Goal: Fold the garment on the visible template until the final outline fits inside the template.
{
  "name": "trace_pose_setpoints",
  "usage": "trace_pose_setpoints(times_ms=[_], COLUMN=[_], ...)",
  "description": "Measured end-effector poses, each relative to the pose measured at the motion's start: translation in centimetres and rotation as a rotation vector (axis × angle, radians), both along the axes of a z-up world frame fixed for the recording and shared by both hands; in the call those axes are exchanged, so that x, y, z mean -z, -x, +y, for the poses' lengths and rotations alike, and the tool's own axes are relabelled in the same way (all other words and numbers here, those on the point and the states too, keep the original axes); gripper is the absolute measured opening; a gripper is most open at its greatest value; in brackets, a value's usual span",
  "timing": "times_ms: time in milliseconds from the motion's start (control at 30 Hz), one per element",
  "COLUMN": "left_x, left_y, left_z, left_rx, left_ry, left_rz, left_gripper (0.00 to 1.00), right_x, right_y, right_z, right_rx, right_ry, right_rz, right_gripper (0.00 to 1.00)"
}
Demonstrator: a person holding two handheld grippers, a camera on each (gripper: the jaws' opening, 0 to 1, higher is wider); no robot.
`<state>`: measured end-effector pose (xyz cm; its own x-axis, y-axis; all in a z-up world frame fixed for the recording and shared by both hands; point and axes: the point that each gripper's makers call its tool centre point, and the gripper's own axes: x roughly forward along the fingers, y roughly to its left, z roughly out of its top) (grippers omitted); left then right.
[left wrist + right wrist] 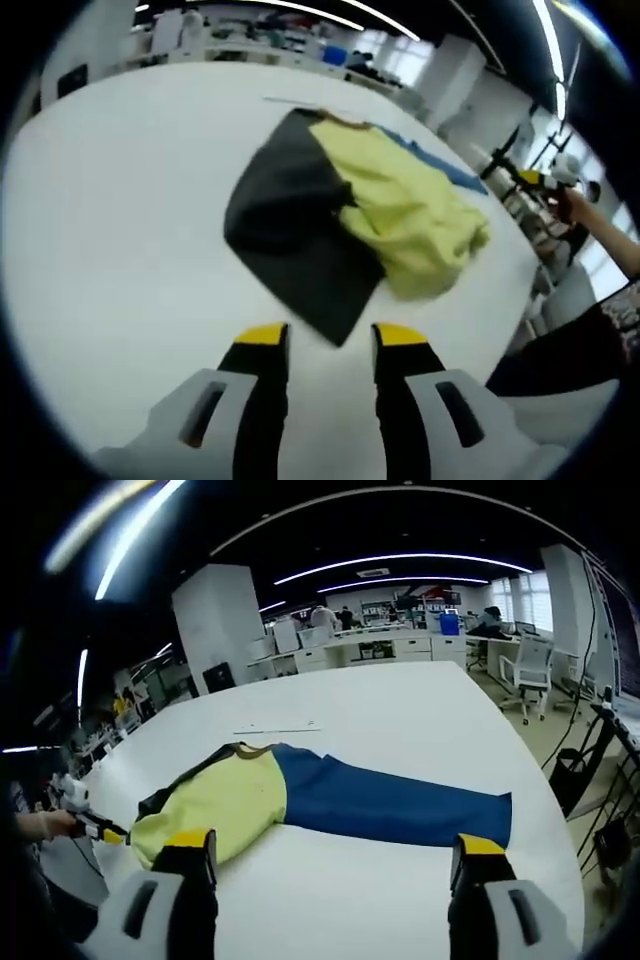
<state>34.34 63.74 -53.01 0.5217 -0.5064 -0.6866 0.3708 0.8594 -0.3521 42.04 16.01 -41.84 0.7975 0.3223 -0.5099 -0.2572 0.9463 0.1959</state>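
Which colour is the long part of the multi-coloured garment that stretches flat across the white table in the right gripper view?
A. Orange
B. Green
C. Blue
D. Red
C: in the right gripper view the long blue fabric section lies spread flat on the white table, running away from the pale yellow fabric section of the garment.

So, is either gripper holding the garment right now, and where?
No. The left gripper is open short of the garment; the right gripper is open wide, nothing between its jaws.
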Motion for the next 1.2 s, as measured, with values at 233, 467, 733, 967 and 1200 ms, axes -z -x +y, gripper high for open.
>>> trace_pose_setpoints(times_ms=[233, 467, 733, 967, 1200], left_x=[0.4, 0.9, 0.7, -0.6, -2.4], left_y=[-0.5, -0.7, -0.6, -1.1, -1.4], left_z=[-0.3, 0.1, 0.2, 1.7, 3.3], left_rx=[-0.009, -0.037, -0.057, -0.089, -0.101], left_ry=[-0.024, -0.019, 0.002, 0.015, -0.017], left_rz=[0.002, 0.016, -0.003, -0.034, -0.061], left_gripper=[0.14, 0.01, 0.0, 0.0, 0.0], right_x=[0.1, 0.4, 0.5, 0.6, 0.6], right_y=[0.7, 1.3, 1.2, 0.9, 0.5], right_z=[-0.6, -0.8, -0.4, 0.1, 0.9], right_rx=[0.013, 0.024, 0.018, 0.0, -0.02], right_ry=[0.002, 0.004, 0.0, -0.002, -0.018], right_rz=[0.005, 0.015, 0.015, 0.015, 0.005], right_gripper=[0.97, 0.96, 0.95, 0.94, 0.94])
